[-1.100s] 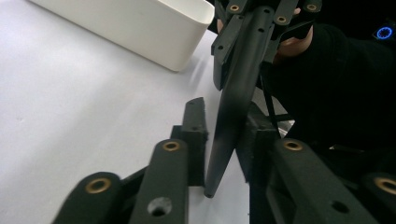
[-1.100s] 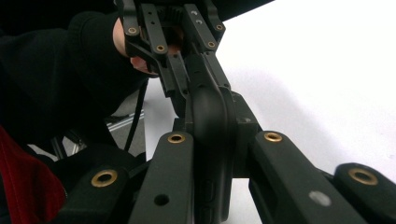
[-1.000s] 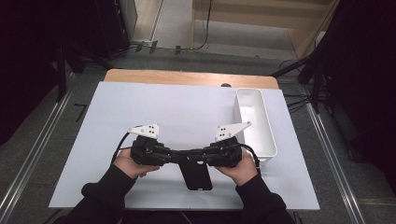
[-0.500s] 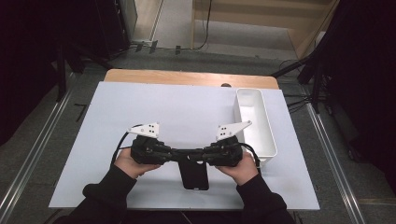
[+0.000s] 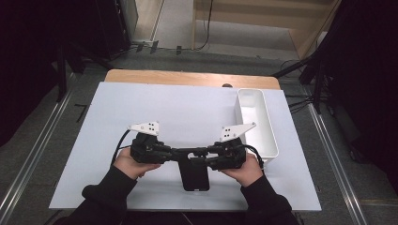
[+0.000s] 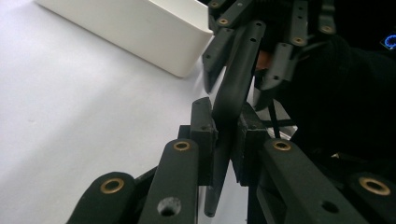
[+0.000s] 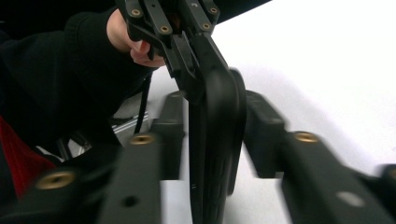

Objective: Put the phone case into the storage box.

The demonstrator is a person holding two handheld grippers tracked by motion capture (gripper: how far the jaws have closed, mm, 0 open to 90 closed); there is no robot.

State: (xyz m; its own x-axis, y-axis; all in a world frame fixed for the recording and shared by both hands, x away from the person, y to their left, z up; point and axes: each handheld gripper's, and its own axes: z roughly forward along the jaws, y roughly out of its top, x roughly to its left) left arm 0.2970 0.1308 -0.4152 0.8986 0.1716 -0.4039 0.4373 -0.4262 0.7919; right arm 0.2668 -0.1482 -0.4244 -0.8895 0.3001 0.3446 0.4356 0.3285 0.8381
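Note:
A flat black phone-shaped slab [image 5: 195,174] sits between the two grippers over the white table mat [image 5: 187,108], its long side reaching toward the person. My left gripper [image 5: 182,153] comes in from the left and is shut on the slab's far end; in the left gripper view its pads [image 6: 203,135] press on both faces of the slab [image 6: 233,79]. My right gripper [image 5: 202,153] faces it from the right. Its jaws have just been opening: in the right gripper view the slab [image 7: 217,140] stands between them with a thin gap on each side.
A long white tray [image 5: 256,122] lies along the right side of the mat, close behind the right hand. The wooden table edge [image 5: 187,77] runs along the back. The person's hands and dark sleeves enter from the bottom.

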